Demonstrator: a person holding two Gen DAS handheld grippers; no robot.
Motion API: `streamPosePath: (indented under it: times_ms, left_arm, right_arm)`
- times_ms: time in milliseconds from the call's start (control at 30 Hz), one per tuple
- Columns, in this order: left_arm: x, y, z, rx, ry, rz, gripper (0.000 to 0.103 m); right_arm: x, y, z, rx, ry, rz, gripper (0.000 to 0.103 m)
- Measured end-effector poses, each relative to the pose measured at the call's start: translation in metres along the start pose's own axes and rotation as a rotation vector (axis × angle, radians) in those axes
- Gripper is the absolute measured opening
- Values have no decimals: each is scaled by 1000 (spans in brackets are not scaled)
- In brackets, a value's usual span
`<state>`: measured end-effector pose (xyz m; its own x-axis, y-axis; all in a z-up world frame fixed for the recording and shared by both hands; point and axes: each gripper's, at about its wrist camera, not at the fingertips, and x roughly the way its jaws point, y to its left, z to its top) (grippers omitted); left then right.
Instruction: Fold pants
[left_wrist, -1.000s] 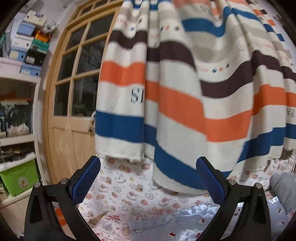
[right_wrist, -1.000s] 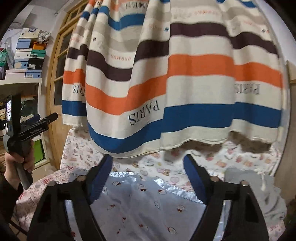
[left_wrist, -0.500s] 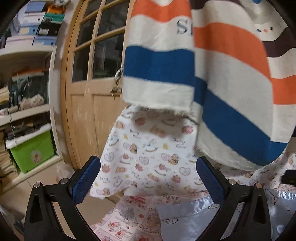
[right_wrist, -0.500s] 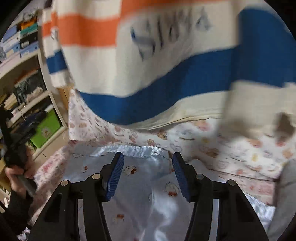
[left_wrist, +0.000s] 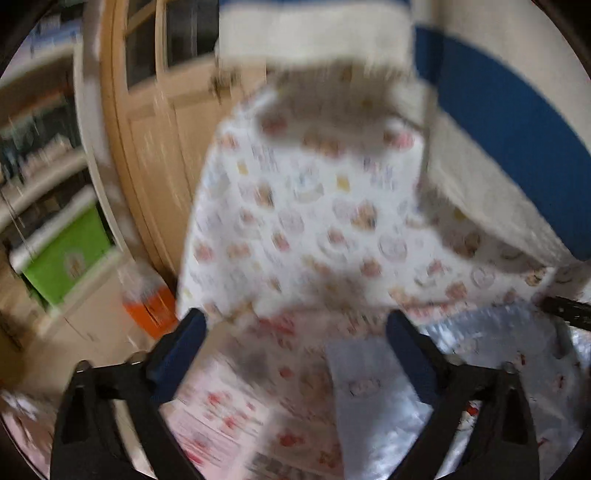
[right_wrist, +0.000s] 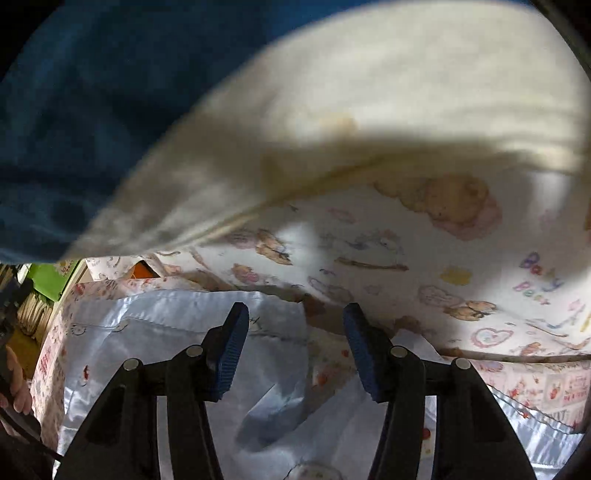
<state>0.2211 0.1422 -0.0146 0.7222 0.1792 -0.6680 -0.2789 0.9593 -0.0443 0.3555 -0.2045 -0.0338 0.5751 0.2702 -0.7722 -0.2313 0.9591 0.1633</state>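
Below both grippers lies a pale blue satin pair of pants with small red and white cartoon prints, spread on a white bedsheet printed with pink and tan teddy bears. On that sheet the right wrist view shows the words "Baby Bear" in pastel letters at the right side. The right gripper, with black arms and ribbed blue pads, has its fingers spread with a moderate gap and nothing between them; it sits just above the pants, near a folded edge and a crease of the satin. The left gripper, of the same build, has its fingers spread wide and holds nothing; under it lie the corner of the pants and a second printed cloth with red figures, whose lettering is too blurred to read. A thick hanging blanket with cream and blue bands fills the upper part of the right wrist view, and its lower hem overhangs the bedsheet in the left wrist view. At the left of that view stand a wooden door with glass panes, white shelving, a green storage box bearing an unreadable round label, and an orange container on the floor. The left wrist view is motion-blurred throughout.
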Motion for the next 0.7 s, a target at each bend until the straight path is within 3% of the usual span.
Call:
streamPosePath:
  times_ms: [100,233,400,433,500,567,633,700]
  left_arm:
    - [14,9,-3,-75,94,-95,64]
    - [27,9,-8,-113,158,-162,62]
    - [54,-1,-18,-70,250,-177,62]
    - [54,-3,-19,-54,227,-167,61]
    - [51,-5,-19,-35,202,-176,25]
    - [52,-2,-20,-56,217,-228,7]
    - [53,-2,-20,-67,230,-278,2]
    - [50,-6,-19,-32,207,-268,1]
  right_arm:
    - [6,-9,-3,33,-27,40,56]
    - [13,-18,-6,66,17,169,49]
    - [12,-22,-10,59,4,193,32]
    - [11,-19,-12,52,-5,181,28]
    - [10,-13,-13,34,-8,136,3]
    - [1,-12,-13,36,-47,156,3]
    - [-4,-8,-15,23,-73,159,3]
    - [-7,-3,-14,-4,-76,144,3]
